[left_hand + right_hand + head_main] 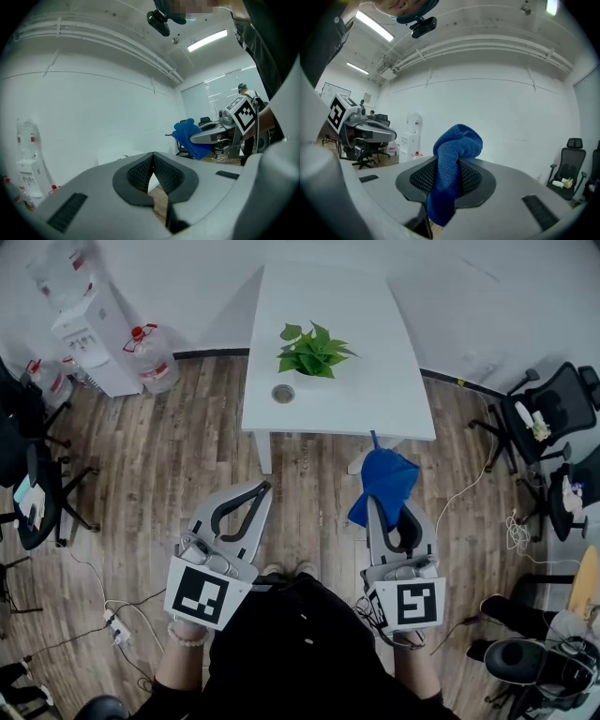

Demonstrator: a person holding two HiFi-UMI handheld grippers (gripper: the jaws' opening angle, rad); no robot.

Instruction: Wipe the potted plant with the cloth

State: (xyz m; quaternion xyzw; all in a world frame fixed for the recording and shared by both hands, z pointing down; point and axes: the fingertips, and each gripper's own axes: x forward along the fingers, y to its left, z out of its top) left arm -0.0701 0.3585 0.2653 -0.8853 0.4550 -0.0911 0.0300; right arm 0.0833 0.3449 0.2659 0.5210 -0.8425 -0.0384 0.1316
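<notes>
A small green potted plant (312, 352) stands on the white table (394, 399) ahead of me. My right gripper (379, 495) is shut on a blue cloth (385, 484), which bunches over the jaws and hangs down; in the right gripper view the blue cloth (450, 168) is pinched between the black pads (423, 178). My left gripper (263, 488) is shut with nothing in it, its pads (140, 174) meeting at the tips. Both grippers hover over the wooden floor, short of the table's near edge. The left gripper view also shows the blue cloth (190, 137) off to the right.
A round grey hole (283, 394) sits in the table near the plant. A water dispenser (92, 329) and a water bottle (149, 356) stand at the left wall. Office chairs (553, 404) crowd the right, another chair (33, 474) the left. Cables (112, 620) lie on the floor.
</notes>
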